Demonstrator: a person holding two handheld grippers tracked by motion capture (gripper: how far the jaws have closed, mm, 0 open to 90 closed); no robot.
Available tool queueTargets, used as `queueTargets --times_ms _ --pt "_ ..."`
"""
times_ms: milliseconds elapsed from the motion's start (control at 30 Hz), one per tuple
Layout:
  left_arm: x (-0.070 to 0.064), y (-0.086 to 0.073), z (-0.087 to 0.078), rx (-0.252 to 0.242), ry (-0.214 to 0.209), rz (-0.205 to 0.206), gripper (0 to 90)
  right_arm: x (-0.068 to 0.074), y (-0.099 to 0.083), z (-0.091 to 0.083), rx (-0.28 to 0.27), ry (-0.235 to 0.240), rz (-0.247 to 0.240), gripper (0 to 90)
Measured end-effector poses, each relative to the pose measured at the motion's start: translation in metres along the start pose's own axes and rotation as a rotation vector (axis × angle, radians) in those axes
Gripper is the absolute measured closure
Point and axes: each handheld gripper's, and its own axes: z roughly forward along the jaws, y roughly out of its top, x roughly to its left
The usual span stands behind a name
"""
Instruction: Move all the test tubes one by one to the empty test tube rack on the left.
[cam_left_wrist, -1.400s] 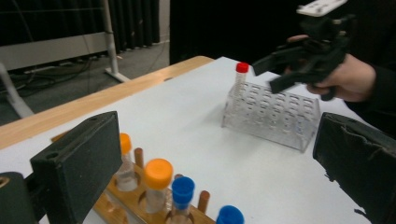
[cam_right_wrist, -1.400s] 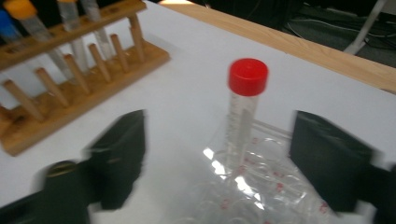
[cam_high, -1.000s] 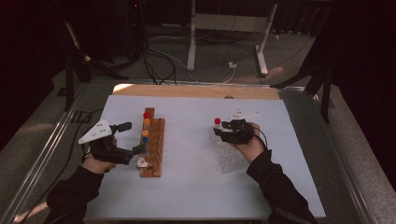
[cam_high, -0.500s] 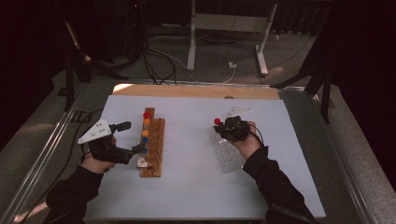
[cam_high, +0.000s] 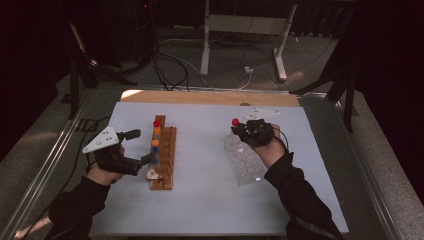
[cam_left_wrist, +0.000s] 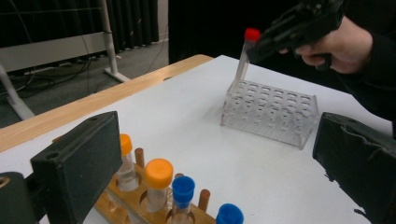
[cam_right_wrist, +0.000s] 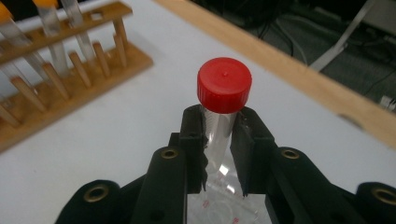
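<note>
A: High view first. Where's the tube?
B: Red-capped tube (cam_high: 235, 123) clamped in the right hand-held gripper (cam_high: 243, 131), over the far end of the clear rack (cam_high: 243, 165). Clear rack sits on the white surface (cam_high: 200, 200), well right of the wooden rack (cam_high: 164, 156).
A: Left side?
B: Left hand-held gripper (cam_high: 141, 146) just left of the wooden rack, jaws spread, nothing between them.
A: Left gripper view?
B: Left hand-held gripper (cam_left_wrist: 219, 158) jaws wide apart, empty. Orange-capped tubes (cam_left_wrist: 158, 173) and blue-capped tubes (cam_left_wrist: 183, 185) stand in the wooden rack (cam_left_wrist: 135, 205) right below it. Past them, the clear rack (cam_left_wrist: 271, 111); red-capped tube (cam_left_wrist: 245, 56) tilted, lower end at the clear rack's far corner, can't tell if it's in a hole. Right hand-held gripper (cam_left_wrist: 261, 44) grips it just under the cap.
A: Right gripper view?
B: Right hand-held gripper (cam_right_wrist: 219, 149) closed on the red-capped tube (cam_right_wrist: 224, 86), pads on the clear body below the cap. Clear rack (cam_right_wrist: 224, 205) directly under it, wooden rack (cam_right_wrist: 70, 60) off at upper left.
</note>
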Motion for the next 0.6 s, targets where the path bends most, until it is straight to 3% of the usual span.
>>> queueTargets --times_ms 167,300,600 --pt "-0.004 0.007 0.001 0.001 -0.022 0.008 2.4 0.002 0.012 -0.021 -0.058 0.014 -0.014 75.2" --pt "-0.009 0.013 0.005 -0.008 -0.036 0.015 2.4 0.010 0.014 -0.033 -0.092 0.059 -0.025 75.2" --pt "-0.025 0.021 0.019 0.005 -0.091 0.031 2.5 0.043 -0.001 -0.033 -0.073 0.165 -0.084 75.2"
